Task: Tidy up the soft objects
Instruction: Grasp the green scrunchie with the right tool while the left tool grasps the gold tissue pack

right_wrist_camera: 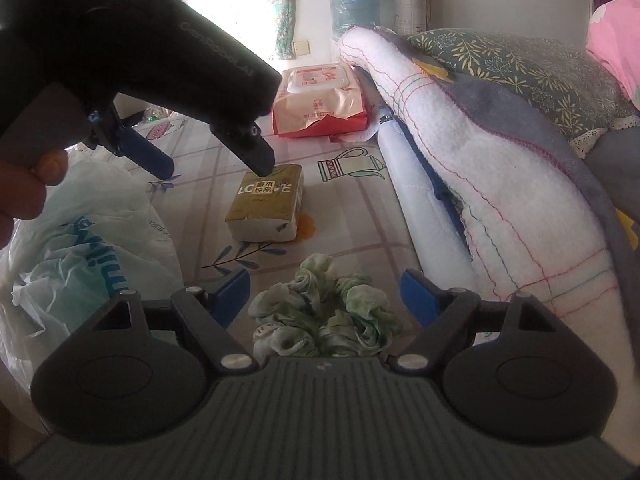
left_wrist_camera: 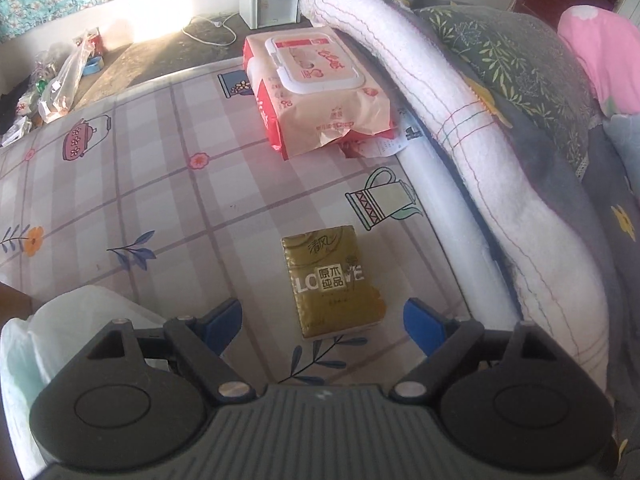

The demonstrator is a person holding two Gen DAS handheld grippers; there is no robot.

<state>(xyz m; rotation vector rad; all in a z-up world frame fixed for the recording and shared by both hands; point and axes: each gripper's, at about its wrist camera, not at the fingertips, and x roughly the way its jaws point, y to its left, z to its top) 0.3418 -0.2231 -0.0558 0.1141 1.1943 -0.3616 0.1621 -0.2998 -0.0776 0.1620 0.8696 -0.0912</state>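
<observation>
Left gripper (left_wrist_camera: 322, 322): blue-padded fingers spread, nothing pinched; a flat, gold, glossy tissue pack (left_wrist_camera: 333, 284) lies between and just beyond them at lower centre on the checked, floral-printed tablecloth (left_wrist_camera: 132, 200). Right gripper (right_wrist_camera: 325, 296): fingers spread apart, flanking a crumpled green-and-white ruffled fabric scrunchie (right_wrist_camera: 326, 316) without pressing on it. Upper centre: a red-and-cream wet-wipe pack (left_wrist_camera: 320, 92) with rigid white lid. Left edge: a thin crinkled white plastic bag (right_wrist_camera: 80, 248). Right: a rolled, fleecy white blanket (left_wrist_camera: 460, 132).
</observation>
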